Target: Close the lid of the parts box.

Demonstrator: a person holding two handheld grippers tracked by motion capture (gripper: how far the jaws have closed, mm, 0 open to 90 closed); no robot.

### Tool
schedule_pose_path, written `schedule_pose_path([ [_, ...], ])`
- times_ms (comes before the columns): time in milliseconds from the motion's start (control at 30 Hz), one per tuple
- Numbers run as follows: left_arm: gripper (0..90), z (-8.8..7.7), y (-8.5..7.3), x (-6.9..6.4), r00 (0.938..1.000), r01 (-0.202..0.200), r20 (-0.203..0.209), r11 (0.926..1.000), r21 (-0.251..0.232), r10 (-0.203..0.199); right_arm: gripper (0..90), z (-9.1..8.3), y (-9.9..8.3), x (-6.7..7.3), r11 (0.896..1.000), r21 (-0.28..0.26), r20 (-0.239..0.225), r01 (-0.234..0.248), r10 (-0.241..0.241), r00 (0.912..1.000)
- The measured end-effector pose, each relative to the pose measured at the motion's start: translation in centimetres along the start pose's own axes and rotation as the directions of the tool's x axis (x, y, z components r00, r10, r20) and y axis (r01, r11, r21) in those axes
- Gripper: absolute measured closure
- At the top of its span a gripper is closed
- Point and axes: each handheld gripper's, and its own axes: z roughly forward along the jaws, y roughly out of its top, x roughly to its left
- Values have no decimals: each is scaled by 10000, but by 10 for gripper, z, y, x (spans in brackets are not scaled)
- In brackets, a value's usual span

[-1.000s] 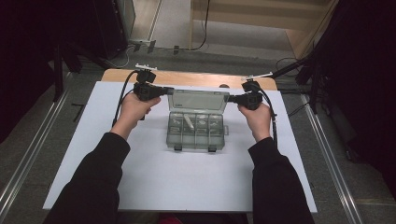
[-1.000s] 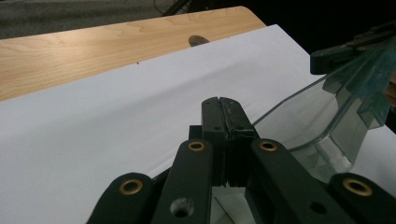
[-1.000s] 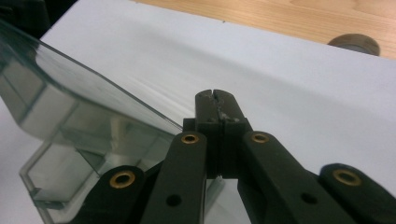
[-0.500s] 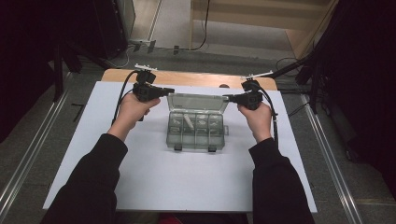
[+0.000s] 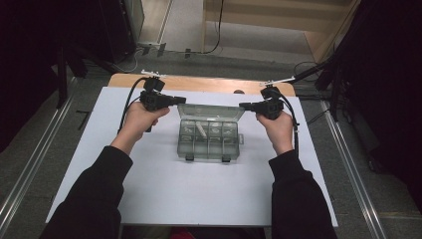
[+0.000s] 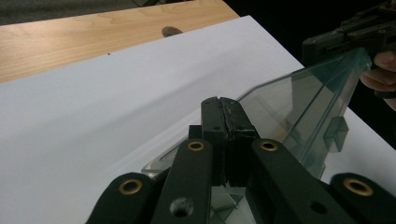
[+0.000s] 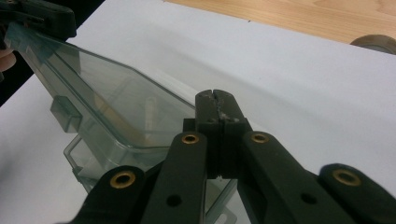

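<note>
A: Both grippers are on the lid now. The left gripper (image 5: 180,101) has its jaws pressed together on the near left corner of the clear lid (image 5: 213,111), and the right gripper (image 5: 245,105) is clamped the same way on the opposite corner

B: And the compartment box (image 5: 210,140) itself sits mid-table on the white table top (image 5: 164,199), latches toward the person, lid tilted up and back on its hinge

A: In the left gripper view the jaws meet flush with the lid edge pinched between them, and the lid (image 6: 299,105) slopes away toward the other gripper (image 6: 348,39)

B: Right gripper view agrees, lid (image 7: 100,88) rising at an angle, tray below it. I'd call this mid-swing on the lid, opening or closing I can't say

A: Next move, to my eye, wants both hands turning together about the hinge; one side leading could twist the lid or drag the light tray

B: Room? Plenty of bare white surface behind the box before the wooden strip (image 5: 209,83) at the far edge, and open space on both flanks

A: A small white part lies in one compartment (image 5: 200,130), so a jolt could shake it loose
</note>
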Motion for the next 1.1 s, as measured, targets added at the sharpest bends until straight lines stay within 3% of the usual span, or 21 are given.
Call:
schedule_pose_path([
  [200,887,-3,-1,-6,9995,-280,118,9996,87,279,900,-4,0,7,9998,14,-77,196,-196,9998],
  [500,886,-7,-6,-8,9989,-211,423,9997,137,205,900,-6,-3,15,9994,143,-188,315,-312,9993],
  [867,886,-8,-13,-16,9978,-596,304,9975,374,585,900,-10,-9,21,9995,142,-268,286,-282,9992],
  [1000,886,-10,-18,-19,9962,-583,670,9980,238,566,900,-12,-11,22,9996,63,-363,292,-289,9989],
  [1100,887,-10,-21,-20,9962,-674,580,9971,367,652,900,-10,-13,25,9990,180,-170,409,-406,9990],
])
